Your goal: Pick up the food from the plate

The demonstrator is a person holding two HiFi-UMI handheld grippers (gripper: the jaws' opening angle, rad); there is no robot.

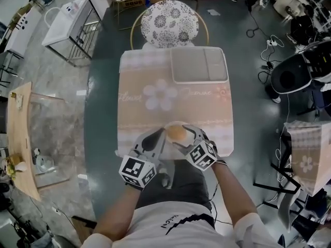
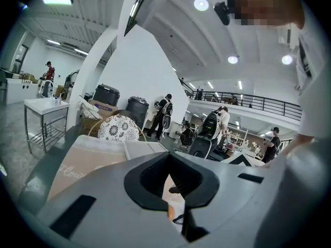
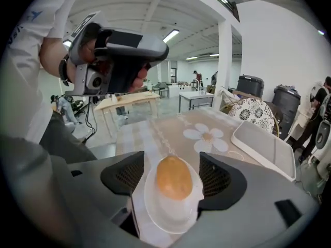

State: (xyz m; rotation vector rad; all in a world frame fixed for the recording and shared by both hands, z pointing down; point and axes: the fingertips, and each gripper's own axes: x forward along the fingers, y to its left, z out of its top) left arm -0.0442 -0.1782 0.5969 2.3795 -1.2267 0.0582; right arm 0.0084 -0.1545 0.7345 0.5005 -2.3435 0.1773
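An orange-brown oval piece of food [image 1: 177, 132] [image 3: 174, 177] lies on a small white plate [image 3: 170, 222] near the front edge of the floral tablecloth [image 1: 155, 97]. My right gripper [image 1: 187, 137] [image 3: 173, 179] is open, one jaw on each side of the food, and its pads [image 3: 125, 173] stand clear of it. My left gripper [image 1: 160, 135] [image 2: 169, 192] sits just left of the plate, its jaws drawn together with nothing between them. In the right gripper view the left gripper [image 3: 119, 50] hangs above the table in a hand.
A pale rectangular tray [image 1: 199, 64] [image 3: 264, 146] lies at the table's far right. A patterned round chair [image 1: 169, 24] stands behind the table. A white wire-frame table [image 1: 70, 25] is off to the left, and a black chair [image 1: 289, 74] to the right.
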